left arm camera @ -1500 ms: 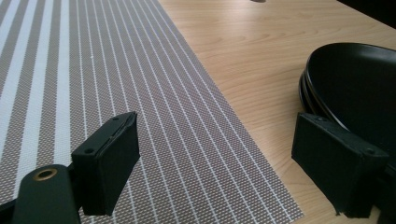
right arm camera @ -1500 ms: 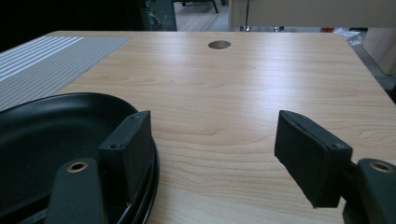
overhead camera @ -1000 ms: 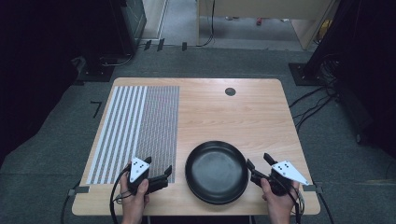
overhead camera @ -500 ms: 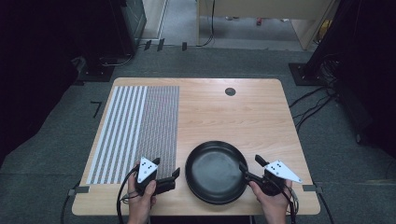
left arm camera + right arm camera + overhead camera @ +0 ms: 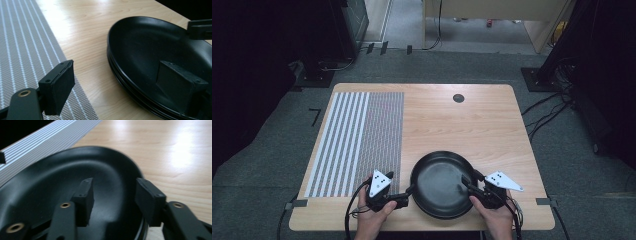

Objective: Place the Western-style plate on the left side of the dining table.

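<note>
A: What lies under both hands?

B: A wooden tabletop (image 5: 492, 125). Beyond the left hand-held gripper (image 5: 404, 196) a striped mat (image 5: 357, 140) covers the far-left part of it, and its near corner runs right under that gripper's outer jaw.

A: And between the two?

B: A black pan (image 5: 439, 182), round and shallow, sitting flat on the bare wood. Each hand-held gripper has come in at one side of its rim.

A: How does the left one stand?

B: Wide open, straddling the rim (seen along its own jaws): one pad (image 5: 183, 86) hangs inside the pan, the other (image 5: 58, 87) outside over the mat's edge. Neither presses on the rim.

A: The right hand-held gripper (image 5: 468, 182)?

B: Its jaws have just been closing, with the rim between them. One pad (image 5: 85, 201) sits inside the pan, the other (image 5: 149, 198) outside it over the wood. A gap shows between the pads and the rim, so no grip yet.

A: Anything smaller?

B: A dark round hole (image 5: 458, 98), well beyond both grippers near the far edge.
</note>
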A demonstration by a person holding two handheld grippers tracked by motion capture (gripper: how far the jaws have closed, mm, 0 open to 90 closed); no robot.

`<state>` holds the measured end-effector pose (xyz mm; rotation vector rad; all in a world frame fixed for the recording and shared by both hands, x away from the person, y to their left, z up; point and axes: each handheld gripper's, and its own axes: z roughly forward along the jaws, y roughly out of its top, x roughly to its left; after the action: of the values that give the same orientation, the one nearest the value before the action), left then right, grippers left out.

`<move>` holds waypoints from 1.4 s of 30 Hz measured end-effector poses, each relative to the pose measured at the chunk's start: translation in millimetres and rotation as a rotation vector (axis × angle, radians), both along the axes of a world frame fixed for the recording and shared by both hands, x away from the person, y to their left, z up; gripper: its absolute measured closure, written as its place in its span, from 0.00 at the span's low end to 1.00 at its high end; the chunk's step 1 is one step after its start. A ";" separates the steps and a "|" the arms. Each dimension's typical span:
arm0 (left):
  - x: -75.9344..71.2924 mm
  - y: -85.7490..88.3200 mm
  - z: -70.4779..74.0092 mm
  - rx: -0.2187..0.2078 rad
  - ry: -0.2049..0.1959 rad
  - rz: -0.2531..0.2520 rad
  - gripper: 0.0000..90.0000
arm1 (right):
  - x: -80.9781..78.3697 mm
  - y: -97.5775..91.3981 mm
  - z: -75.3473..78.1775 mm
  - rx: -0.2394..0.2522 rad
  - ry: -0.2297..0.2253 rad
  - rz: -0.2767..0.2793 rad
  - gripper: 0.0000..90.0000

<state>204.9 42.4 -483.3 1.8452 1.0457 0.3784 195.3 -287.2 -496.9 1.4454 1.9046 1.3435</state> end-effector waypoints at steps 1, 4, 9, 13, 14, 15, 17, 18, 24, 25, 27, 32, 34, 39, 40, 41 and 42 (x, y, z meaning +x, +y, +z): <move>0.0 0.0 0.0 0.000 0.000 0.000 0.17 | 0.0 0.0 0.0 0.000 0.000 0.000 0.59; 0.2 -4.2 -2.5 0.009 0.012 -0.010 0.17 | 0.2 2.2 -2.7 0.029 0.028 0.016 0.69; 0.5 -11.6 -9.5 0.047 0.043 -0.003 0.24 | 2.1 3.3 -7.4 0.061 0.079 0.009 0.79; 2.9 -11.0 -13.6 0.047 0.069 -0.001 0.29 | 1.2 -0.5 -5.8 0.069 0.069 -0.020 0.78; 3.5 -10.4 -13.8 0.037 0.076 -0.002 0.32 | 0.6 -4.9 -5.1 0.073 0.058 -0.047 0.80; 3.6 -9.8 -13.7 0.032 0.076 -0.007 0.34 | 0.3 -6.9 -4.9 0.096 0.063 -0.056 0.81; 2.9 -10.1 -13.8 0.022 0.073 -0.017 0.36 | 0.5 -8.4 -5.1 0.110 0.068 -0.058 0.83; 2.6 -10.3 -13.9 0.020 0.073 -0.019 0.38 | -0.1 -9.6 -4.7 0.107 0.061 -0.070 0.85; 1.8 -9.5 -13.9 -0.017 0.079 -0.023 0.50 | -5.0 -16.9 0.4 0.122 0.043 -0.146 0.84; 1.8 -9.5 -13.9 -0.017 0.079 -0.023 0.52 | -5.0 -16.9 0.4 0.122 0.043 -0.146 0.84; 2.5 -9.9 -15.4 -0.031 0.090 -0.034 0.54 | -4.4 -18.1 -1.7 0.126 0.028 -0.160 0.86; 3.1 -9.5 -16.1 -0.045 0.106 -0.037 0.55 | -4.3 -19.2 -3.6 0.123 0.071 -0.176 0.89; 3.9 -9.6 -17.1 -0.056 0.116 -0.043 0.54 | -4.3 -17.1 -3.7 0.104 0.069 -0.181 0.90; 8.5 -9.6 -20.6 -0.082 0.165 -0.075 0.54 | -0.7 -18.3 -4.6 0.138 0.090 -0.182 0.95; 8.5 -9.6 -20.6 -0.082 0.165 -0.075 0.54 | -0.7 -18.3 -4.6 0.138 0.090 -0.182 0.95; 9.1 -9.3 -21.0 -0.087 0.173 -0.084 0.54 | -0.2 -17.0 -4.6 0.133 0.089 -0.184 0.95; 9.6 -8.5 -21.1 -0.093 0.179 -0.091 0.54 | -0.2 -17.0 -4.6 0.133 0.089 -0.184 0.95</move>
<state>214.6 33.9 -504.4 1.8611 1.0766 0.1101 195.1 -304.2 -501.5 1.7261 1.7133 1.3612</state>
